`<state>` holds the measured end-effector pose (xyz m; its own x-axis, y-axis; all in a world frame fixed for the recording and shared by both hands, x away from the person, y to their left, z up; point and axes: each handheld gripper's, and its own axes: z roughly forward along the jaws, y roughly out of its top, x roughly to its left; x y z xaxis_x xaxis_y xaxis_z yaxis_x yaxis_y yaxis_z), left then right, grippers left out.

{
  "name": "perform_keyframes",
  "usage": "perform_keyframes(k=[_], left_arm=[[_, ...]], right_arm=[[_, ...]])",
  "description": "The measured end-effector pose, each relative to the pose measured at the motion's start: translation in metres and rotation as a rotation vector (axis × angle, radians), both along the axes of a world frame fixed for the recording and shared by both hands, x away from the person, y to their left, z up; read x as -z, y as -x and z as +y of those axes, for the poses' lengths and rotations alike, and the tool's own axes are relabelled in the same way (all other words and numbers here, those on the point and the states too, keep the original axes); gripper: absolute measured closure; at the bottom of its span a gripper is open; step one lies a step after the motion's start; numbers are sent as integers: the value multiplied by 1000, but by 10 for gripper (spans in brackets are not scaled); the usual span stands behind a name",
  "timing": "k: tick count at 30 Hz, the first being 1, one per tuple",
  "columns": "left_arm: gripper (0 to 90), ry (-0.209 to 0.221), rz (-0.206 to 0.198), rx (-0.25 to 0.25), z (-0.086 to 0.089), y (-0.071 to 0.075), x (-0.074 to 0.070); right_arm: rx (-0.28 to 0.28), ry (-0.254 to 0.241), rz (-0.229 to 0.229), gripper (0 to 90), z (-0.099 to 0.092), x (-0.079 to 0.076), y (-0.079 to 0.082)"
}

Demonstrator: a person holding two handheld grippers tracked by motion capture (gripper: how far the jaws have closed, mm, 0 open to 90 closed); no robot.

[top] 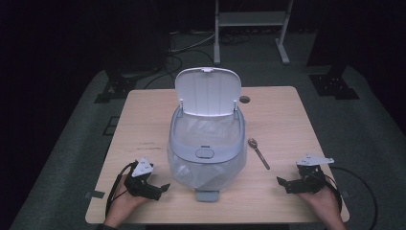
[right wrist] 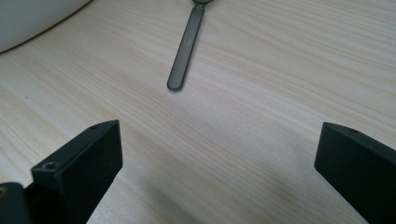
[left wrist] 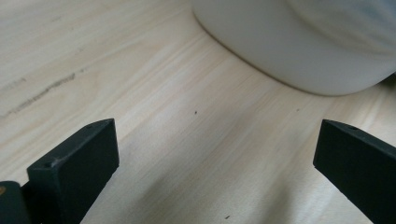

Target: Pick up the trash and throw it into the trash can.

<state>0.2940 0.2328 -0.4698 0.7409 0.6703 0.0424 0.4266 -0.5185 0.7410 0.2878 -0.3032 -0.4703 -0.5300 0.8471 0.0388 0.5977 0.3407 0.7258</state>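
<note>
At the counter's (top: 143,115) middle, a lidded bin (top: 207,143) is standing open; a spoon (top: 258,153) is lying untouched right of it. Left hand-held gripper (top: 163,188) and right hand-held gripper (top: 280,182) are resting apart, empty, near the front corners; everything is remaining.

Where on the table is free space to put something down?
Free: the left part of the table, beside the bin, and the far right corner beyond the spoon. Crowded: the strip between bin and spoon, and the near edge, where the left gripper and right gripper rest.
</note>
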Motion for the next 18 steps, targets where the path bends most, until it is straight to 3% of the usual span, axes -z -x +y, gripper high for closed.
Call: perform_keyframes(k=[2, 5, 9, 18], left_arm=[[0, -30, -5, 3, -1, -1, 2], [0, -43, 5, -7, -2, -4, 6], [0, -31, 23, -14, -2, -7, 13], [0, -14, 48, -20, 0, -10, 14]], right_arm=[[0, 1, 4, 0, 0, 0, 0], [-4, -2, 5, 0, 1, -1, 0], [-2, -9, 2, 0, 1, -4, -2], [1, -16, -8, 0, 3, -10, -10]])
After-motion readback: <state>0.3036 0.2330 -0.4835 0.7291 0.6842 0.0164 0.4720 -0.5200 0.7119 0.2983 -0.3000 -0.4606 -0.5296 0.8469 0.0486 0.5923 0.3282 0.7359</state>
